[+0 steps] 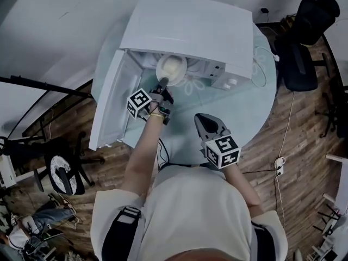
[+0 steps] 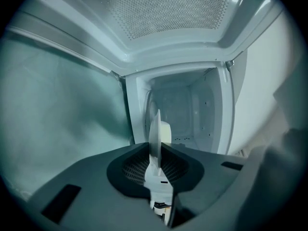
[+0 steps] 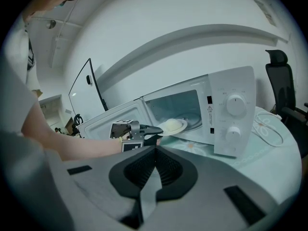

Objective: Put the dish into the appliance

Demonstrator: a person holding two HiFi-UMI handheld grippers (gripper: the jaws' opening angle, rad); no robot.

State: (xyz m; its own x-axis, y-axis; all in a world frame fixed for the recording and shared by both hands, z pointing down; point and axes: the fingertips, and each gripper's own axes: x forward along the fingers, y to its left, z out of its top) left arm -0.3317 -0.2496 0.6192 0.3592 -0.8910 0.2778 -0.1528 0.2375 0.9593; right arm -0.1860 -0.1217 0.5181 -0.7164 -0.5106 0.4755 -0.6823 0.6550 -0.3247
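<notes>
Plate (image 1: 171, 68), pale, round, topped by cream mound, pinched at near rim between 2 jaws of left gripper (image 1: 163, 84), clamped on thin edge, at mouth of open white microwave (image 1: 185, 26). Well behind, above pale green table (image 1: 244, 107), right gripper (image 1: 204, 122) pressed shut, empty.

Dish (image 1: 172, 68) far edge hidden under microwave (image 1: 185, 31) top; dial (image 3: 235, 105) markings too small to read
</notes>
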